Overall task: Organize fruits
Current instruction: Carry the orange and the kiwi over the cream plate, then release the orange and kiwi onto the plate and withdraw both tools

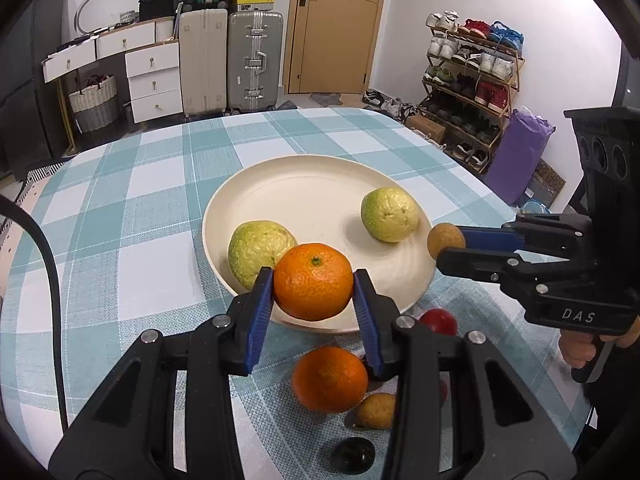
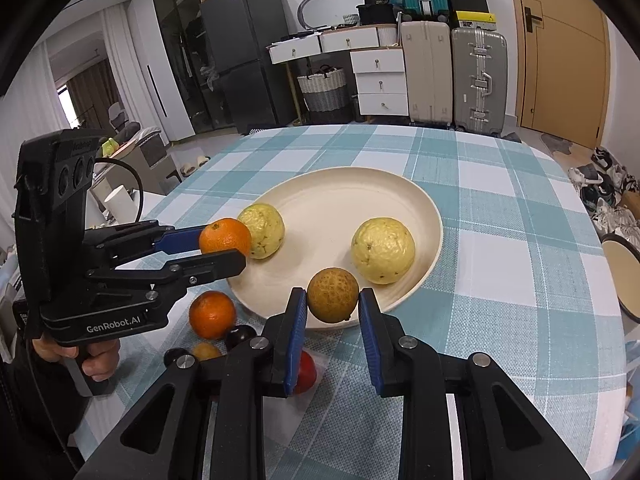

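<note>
Both hands are carrying fruit to the cream plate (image 1: 256,184), which sits near the middle of the bench (image 1: 140,208) under a checked cloth. The left gripper (image 1: 313,282) has its fingers (image 1: 260,300) clamped on a held orange (image 1: 312,280), poised over the plate's near rim beside a green-yellow fruit (image 1: 260,250) already lying there. The right gripper (image 2: 333,302) has its fingers (image 2: 297,320) clamped on a small brown fruit (image 2: 333,295), also over the near rim, close to a second green-yellow fruit (image 2: 383,250) on the plate.

Step in hand, as judged: delivery of two fruits to the plate, neither yet set down. The next move calls for lowering each fruit to a bare part of the plate, clear of the two already there, then easing the fingers apart so that the round fruit does not roll off the rim.

Still loose on the bench between the plate and the near edge: another orange (image 1: 329,378), a small yellowish fruit (image 1: 375,410), a red fruit (image 1: 439,320) and a dark fruit (image 1: 354,454).

Obscured: the red fruit is largely behind the fingers in both views, and the kinds of the small dark fruits cannot be made out. Whether either carried fruit touches the plate cannot be told
</note>
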Demonstrator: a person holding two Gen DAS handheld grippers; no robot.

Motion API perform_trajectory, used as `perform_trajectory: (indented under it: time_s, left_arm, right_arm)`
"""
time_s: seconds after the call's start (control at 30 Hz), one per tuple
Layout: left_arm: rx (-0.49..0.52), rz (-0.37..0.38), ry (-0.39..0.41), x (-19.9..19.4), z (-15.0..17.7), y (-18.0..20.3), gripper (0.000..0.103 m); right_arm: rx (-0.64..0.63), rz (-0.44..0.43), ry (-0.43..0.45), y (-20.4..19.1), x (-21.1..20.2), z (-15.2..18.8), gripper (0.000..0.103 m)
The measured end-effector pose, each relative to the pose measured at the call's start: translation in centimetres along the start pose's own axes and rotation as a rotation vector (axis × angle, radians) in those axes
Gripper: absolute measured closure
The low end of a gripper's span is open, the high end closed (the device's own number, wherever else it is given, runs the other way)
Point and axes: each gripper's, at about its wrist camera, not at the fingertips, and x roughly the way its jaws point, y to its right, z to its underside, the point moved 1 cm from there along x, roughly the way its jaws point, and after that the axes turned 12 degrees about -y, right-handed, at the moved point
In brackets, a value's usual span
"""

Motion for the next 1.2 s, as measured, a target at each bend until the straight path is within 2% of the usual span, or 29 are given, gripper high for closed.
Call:
perform_trajectory:
  time_s: [0.43,1.03,1.2]
  left_arm:
    - [0.007,-0.005,-0.058,2.6,-0.6,-0.8,0.066]
    - [-0.031,-0.045,-0.038,3.9,-2.2,-2.7,0.066]
    - [-0.041,-0.036,-0.037,4.1,-2.4,-3.1,0.066]
  right_arm:
    - [0.002,0.016,-0.051,0.7,2.7,-1.3,0.076]
    - [0.017,0.063,-0.063,1.9,4.6,-2.8,0.076]
    - [0.036,0.077,-0.068,2.0,4.7,-3.1,0.076]
